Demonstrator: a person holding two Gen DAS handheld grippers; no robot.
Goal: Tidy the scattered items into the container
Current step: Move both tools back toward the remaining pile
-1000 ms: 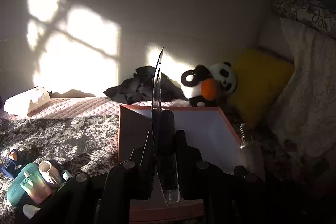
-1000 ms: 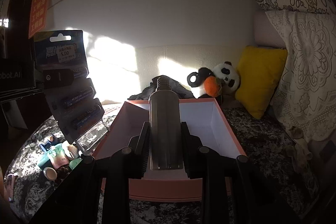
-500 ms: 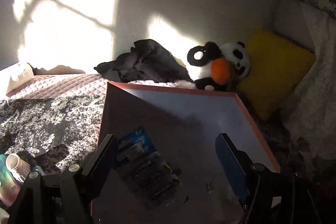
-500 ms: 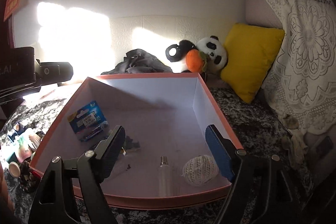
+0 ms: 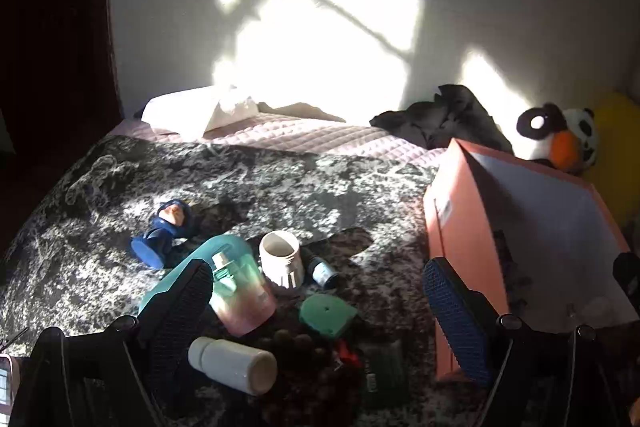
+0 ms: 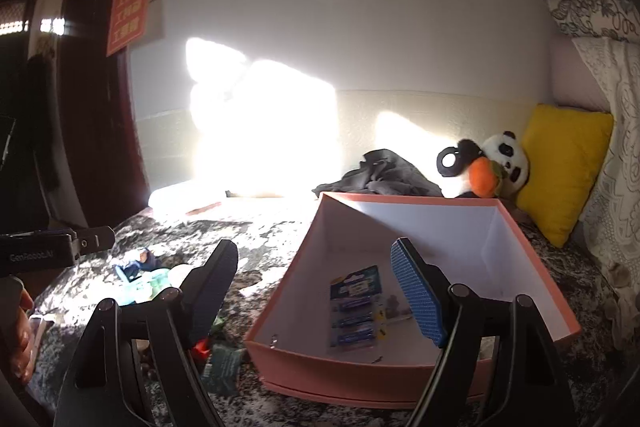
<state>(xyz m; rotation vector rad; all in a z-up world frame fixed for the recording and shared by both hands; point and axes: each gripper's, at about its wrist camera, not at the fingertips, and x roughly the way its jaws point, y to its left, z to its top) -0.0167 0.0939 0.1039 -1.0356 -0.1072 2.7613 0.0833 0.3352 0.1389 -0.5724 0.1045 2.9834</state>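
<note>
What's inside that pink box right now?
Inside the pink box, a battery pack lies on the floor. The right gripper's finger and the near wall hide the rest.

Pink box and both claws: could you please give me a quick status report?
Left claw open, empty, over the clutter. Right claw open, empty. Pink box holds battery pack. White bottle nearest, nothing blocking.

Battery pack (image 6: 356,307) in box (image 6: 532,259); scattered items (image 5: 256,291) left of box; panda (image 6: 488,163) behind.

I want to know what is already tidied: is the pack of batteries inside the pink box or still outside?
Inside. The battery pack lies flat on the floor of the pink box, within its walls.
</note>
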